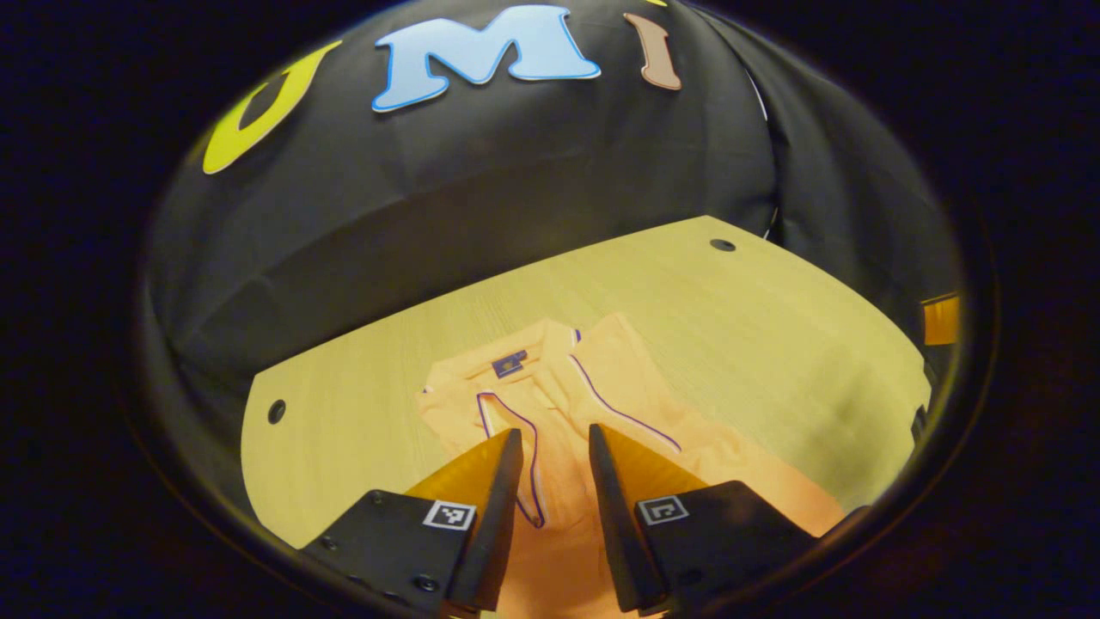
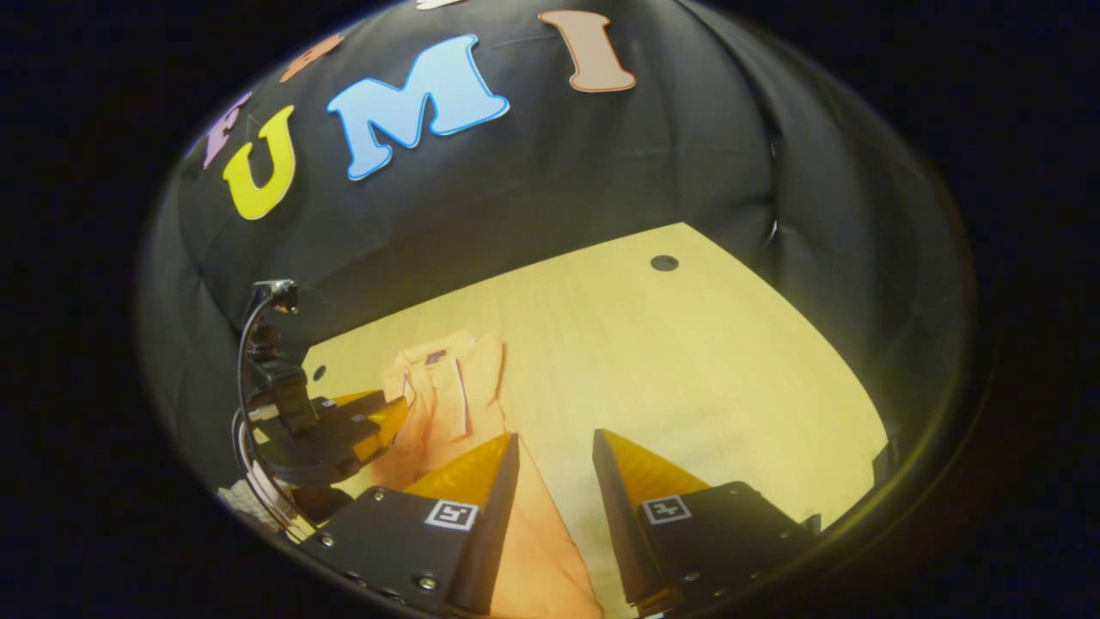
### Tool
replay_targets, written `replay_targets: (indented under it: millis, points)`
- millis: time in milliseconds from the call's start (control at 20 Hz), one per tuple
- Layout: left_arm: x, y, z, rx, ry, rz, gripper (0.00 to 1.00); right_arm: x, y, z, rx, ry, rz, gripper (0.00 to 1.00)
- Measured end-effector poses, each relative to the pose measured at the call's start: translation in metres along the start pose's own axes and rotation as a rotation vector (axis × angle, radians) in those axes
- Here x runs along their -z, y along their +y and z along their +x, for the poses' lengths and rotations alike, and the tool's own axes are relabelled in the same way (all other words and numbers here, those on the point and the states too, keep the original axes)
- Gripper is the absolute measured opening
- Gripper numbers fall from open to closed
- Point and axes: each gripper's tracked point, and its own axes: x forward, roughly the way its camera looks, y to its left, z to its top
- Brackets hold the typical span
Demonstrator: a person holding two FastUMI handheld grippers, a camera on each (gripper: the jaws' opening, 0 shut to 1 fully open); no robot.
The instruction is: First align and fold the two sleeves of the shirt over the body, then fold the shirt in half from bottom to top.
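Observation:
An orange shirt [image 1: 550,404] with purple piping lies flat on the wooden table [image 1: 756,344], collar toward the far wall, both sleeves laid over the body. My left gripper [image 1: 555,440] hovers open above the shirt's middle, nothing between its fingers. In the right gripper view the shirt [image 2: 447,404] lies at the left. My right gripper [image 2: 555,440] stands open over the shirt's right edge and the bare table [image 2: 687,378]. The left gripper [image 2: 378,421] appears there at far left, above the shirt.
Round holes mark the tabletop near its corners [image 1: 723,245] [image 1: 276,411] [image 2: 663,262]. The black cloth wall stands close behind the table. An orange object [image 1: 941,318] sits at the far right edge of the left gripper view. Bare wood lies right of the shirt.

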Motion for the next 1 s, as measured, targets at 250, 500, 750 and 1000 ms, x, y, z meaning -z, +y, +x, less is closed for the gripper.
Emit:
replay_targets:
  millis: [250,500,750,1000]
  points:
    - [0.009,0.005,-0.034,-0.028,-0.006,-0.068,0.65,0.020,0.001,-0.002,-0.013,0.029,-0.012,0.55]
    - [0.031,0.011,-0.078,-0.060,-0.008,-0.135,0.72,0.049,0.012,-0.004,-0.058,0.090,-0.052,0.55]
    - [0.055,0.015,-0.116,-0.088,0.002,-0.171,0.74,0.077,0.025,-0.004,-0.108,0.161,-0.104,0.57]
    - [0.086,0.019,-0.146,-0.123,0.039,-0.213,0.96,0.108,0.037,-0.003,-0.150,0.251,-0.169,0.77]
